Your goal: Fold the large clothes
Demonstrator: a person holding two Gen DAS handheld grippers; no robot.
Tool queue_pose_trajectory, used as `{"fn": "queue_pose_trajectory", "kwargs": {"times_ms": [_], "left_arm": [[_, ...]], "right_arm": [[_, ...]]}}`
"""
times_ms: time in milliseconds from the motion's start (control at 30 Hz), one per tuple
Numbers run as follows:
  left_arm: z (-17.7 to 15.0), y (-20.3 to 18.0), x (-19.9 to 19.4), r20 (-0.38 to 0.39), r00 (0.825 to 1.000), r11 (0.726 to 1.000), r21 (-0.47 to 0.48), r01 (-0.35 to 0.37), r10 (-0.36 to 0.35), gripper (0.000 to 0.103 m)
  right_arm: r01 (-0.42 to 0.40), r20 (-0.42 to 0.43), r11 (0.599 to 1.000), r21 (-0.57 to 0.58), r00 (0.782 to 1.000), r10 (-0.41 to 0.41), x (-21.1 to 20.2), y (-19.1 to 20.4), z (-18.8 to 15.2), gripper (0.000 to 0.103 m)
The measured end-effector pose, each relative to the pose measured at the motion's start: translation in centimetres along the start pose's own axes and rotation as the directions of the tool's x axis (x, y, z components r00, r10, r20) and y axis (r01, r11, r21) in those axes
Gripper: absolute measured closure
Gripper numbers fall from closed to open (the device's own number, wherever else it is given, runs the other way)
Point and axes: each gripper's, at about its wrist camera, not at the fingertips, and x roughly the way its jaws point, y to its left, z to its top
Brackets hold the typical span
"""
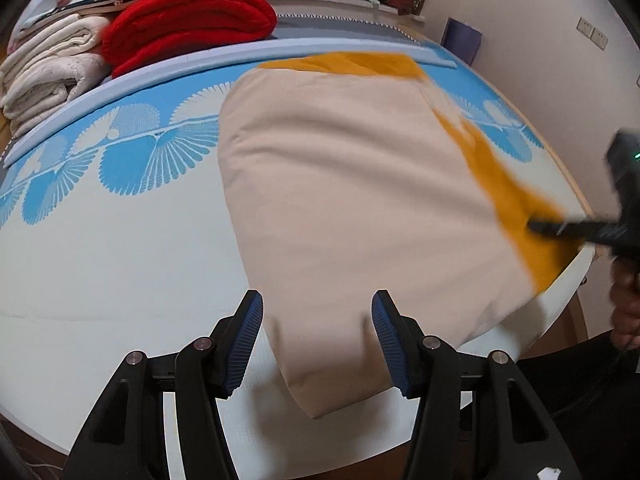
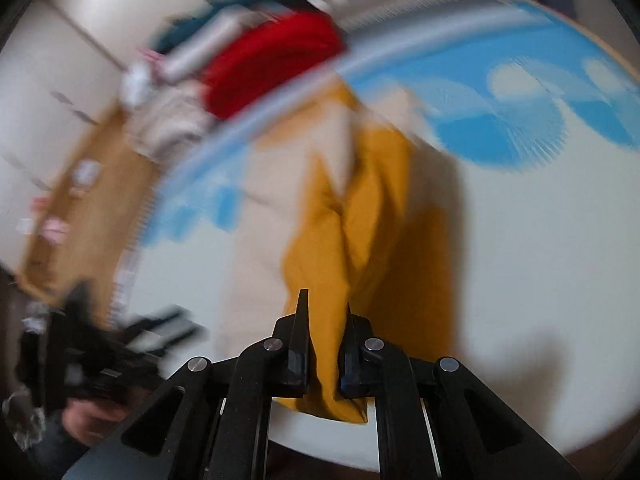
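While right gripper (image 2: 324, 320) pinches mustard-yellow fabric edge (image 2: 360, 248) of beige folded garment (image 1: 352, 200), left gripper (image 1: 318, 336) hovers wide apart above garment on blue-white patterned bed sheet (image 1: 120, 248).

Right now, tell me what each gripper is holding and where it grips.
The right gripper is shut on the mustard cloth, pinching a bunched edge at the near end. The left gripper is open over the cream cloth, holding nothing.
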Motion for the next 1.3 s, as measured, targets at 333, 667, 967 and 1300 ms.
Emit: {"fn": "queue_pose_trajectory", "kwargs": {"times_ms": [333,667,967,1300], "left_arm": [[-4.3,0.9,9.8,-0.456,0.888,0.996,-0.093,0.013,-0.055,0.053],[-2.6,0.5,6.9,-0.409,0.910,0.998,-0.043,0.054,-0.067,0.055],[-0.9,0.9,8.5,-0.367,0.929,0.996,0.083,-0.014,0.044,0.074],[3.2,2.1,6.1,-0.259,0.965,0.999,0.013,0.044,-0.039,0.074]], "right_arm": [[0.210,-0.262,0.972,-0.106,0.937,-0.231,7.6,-2.9,-0.1,0.092],[0.207,-0.273,0.970,-0.130,0.932,-0.236,6.9,-4.3,-0.7,0.075],[0.221,-0.286,0.963,-0.153,0.923,-0.257,6.5,-5.4,-0.5,0.087],[0.178,0.174,0.984,-0.015,0.969,-0.173,0.3,-3.6,5.7,0.061]]}}
